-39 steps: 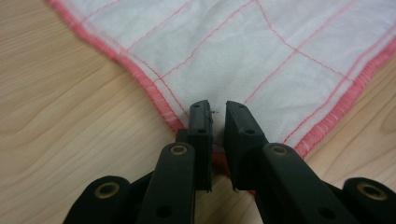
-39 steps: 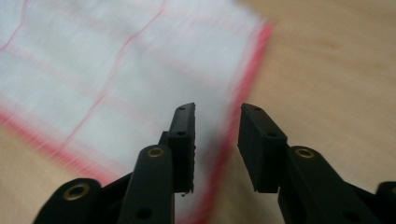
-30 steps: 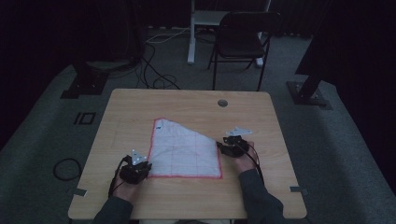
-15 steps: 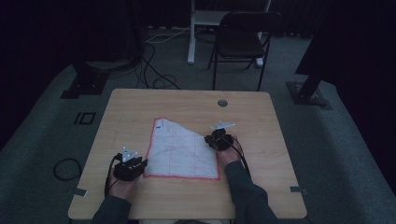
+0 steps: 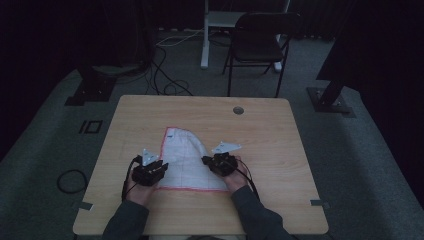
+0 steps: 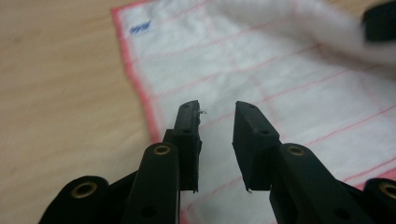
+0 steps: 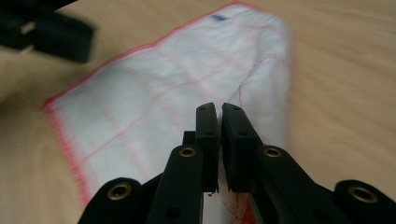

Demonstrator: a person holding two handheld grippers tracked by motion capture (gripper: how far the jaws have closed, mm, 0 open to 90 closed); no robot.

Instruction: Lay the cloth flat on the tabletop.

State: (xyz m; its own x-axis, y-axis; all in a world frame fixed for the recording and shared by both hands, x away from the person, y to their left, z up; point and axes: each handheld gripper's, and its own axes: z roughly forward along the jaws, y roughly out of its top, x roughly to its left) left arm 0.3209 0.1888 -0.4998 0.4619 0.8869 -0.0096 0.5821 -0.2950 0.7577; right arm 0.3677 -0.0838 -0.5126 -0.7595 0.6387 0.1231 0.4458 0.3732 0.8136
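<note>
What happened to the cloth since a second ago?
The right hand-held gripper pinched the cloth's right side and dragged it left, folding it narrower. The left hand-held gripper, jaws apart, grips nothing and sits slightly higher at the cloth's left edge. The table and chair stayed put.

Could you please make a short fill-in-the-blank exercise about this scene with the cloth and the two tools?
1. The white cloth has a border of ____ colour.
2. The right tool is shut on a fold of the ____.
3. The jaws of the left tool are ____, with nothing between them.
4. Beyond the wooden table stands a black folding ____.

Missing words: red; cloth; open; chair
</note>
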